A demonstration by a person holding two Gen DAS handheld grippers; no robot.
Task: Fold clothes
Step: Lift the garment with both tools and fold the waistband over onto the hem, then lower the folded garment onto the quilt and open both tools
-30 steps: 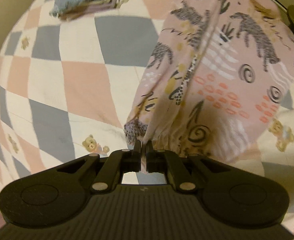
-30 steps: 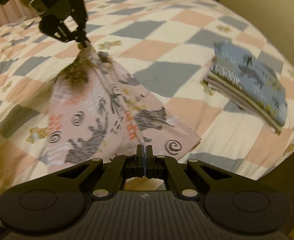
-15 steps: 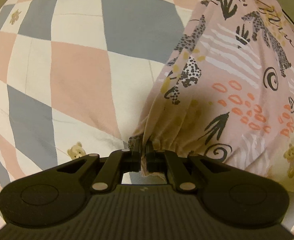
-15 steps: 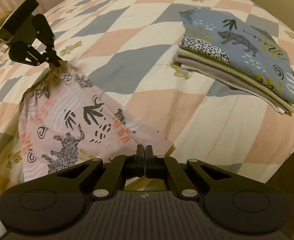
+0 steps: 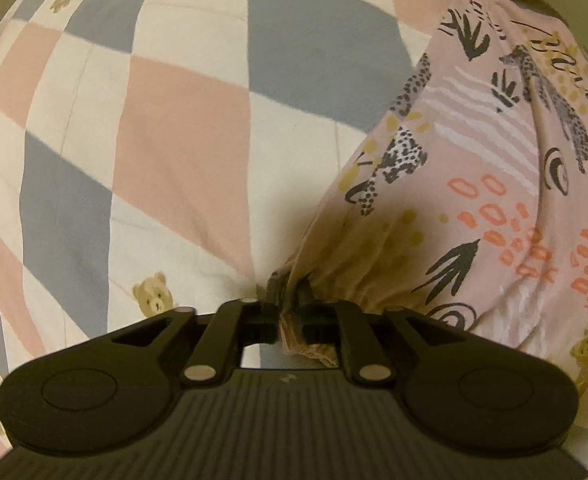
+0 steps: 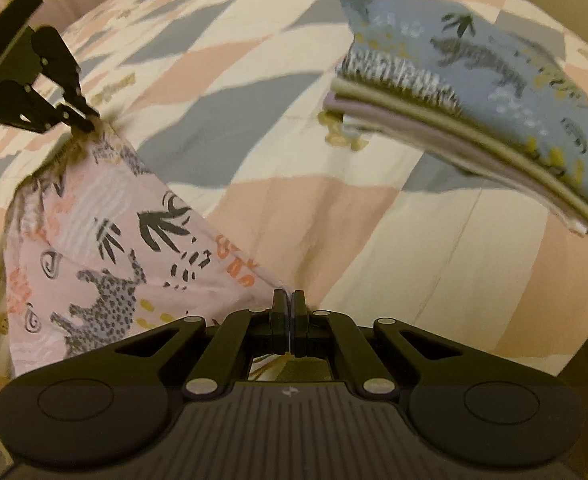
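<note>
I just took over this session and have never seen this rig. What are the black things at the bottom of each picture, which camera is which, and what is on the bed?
No robot arm here: a person holds a two-finger gripper in each hand, and each gripper carries a fisheye camera looking along its fingers. The black shape at the bottom of a picture is that camera's own gripper.

In the left wrist view, the left gripper is shut on a bunched edge of the pink animal-print garment. In the right wrist view, the right gripper is shut on another edge of the same garment, and the left gripper shows at upper left. The cloth spans between the two.

Below lies a checkered quilt with small bears printed on it. On it, to the right, sits a stack of folded clothes, a blue printed piece on top.
</note>
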